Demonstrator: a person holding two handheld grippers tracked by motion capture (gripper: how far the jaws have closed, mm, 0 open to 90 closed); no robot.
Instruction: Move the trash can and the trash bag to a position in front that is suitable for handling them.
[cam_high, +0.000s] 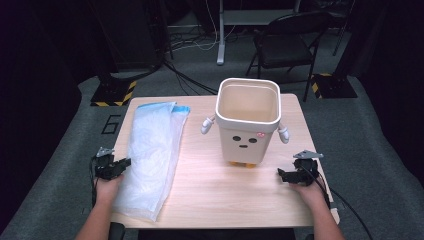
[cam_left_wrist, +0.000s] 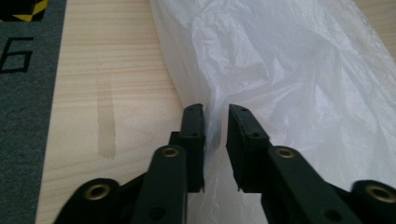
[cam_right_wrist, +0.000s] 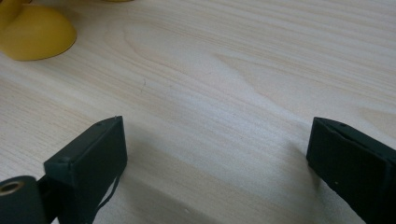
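A translucent white plastic bag (cam_high: 150, 155) lies flat along the left part of the wooden table (cam_high: 215, 195). My left gripper (cam_high: 125, 164) is at the bag's left edge. In the left gripper view its jaws (cam_left_wrist: 216, 116) stand a narrow gap apart, with a fold of the bag (cam_left_wrist: 280, 70) between them. A cream bin (cam_high: 247, 120) with a face, small arms and yellow feet stands upright and empty at the table's right centre. My right gripper (cam_high: 281, 174) rests on the table to the bin's right front. It is wide open (cam_right_wrist: 217, 140) over bare wood, near a yellow foot (cam_right_wrist: 37, 30).
Grey carpet (cam_high: 60, 165) surrounds the table. A folding chair (cam_high: 285, 45) and cables stand behind it. Bare wood lies between the bag and the bin and along the front edge.
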